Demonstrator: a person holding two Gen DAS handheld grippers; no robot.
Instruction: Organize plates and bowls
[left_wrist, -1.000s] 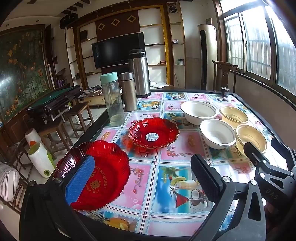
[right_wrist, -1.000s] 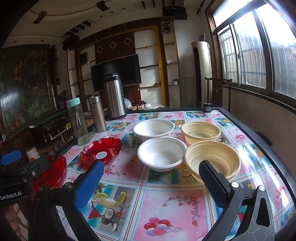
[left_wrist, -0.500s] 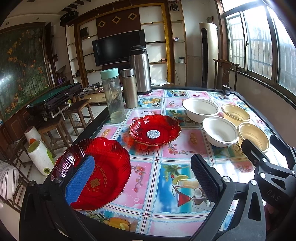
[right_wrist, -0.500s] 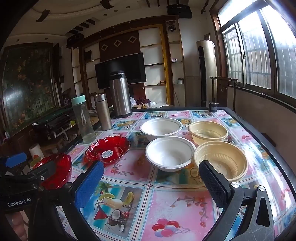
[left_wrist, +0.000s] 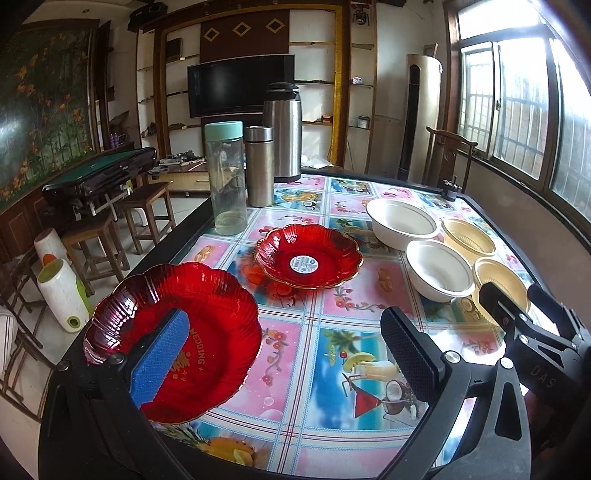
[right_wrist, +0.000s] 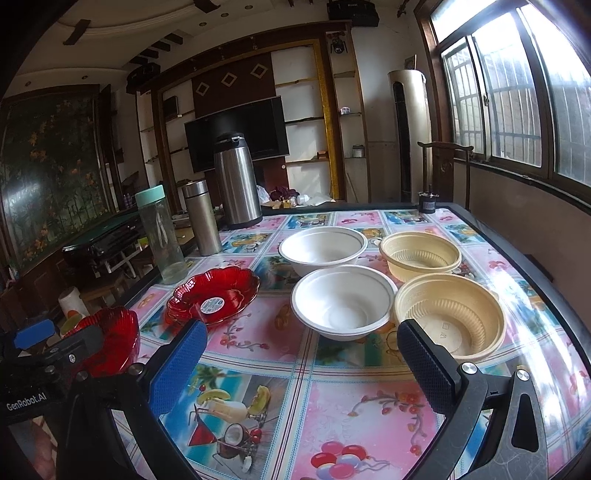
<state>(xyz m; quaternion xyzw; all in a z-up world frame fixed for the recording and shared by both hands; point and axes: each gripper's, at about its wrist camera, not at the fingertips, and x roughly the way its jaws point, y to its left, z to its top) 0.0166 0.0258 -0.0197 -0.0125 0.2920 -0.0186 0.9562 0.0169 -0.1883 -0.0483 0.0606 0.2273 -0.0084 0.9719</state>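
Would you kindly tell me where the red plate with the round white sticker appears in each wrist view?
Left wrist view: the stickered red plate sits at the centre, beyond the larger red plate.
Right wrist view: it lies left of centre, beside the near white bowl.
Shared landmark: the tall steel thermos at the table's far edge.

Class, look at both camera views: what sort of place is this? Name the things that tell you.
Most likely a home living and dining room: a television set in wall shelving, a table under a fruit-print cloth carrying bowls and red plates, and a tall steel thermos.
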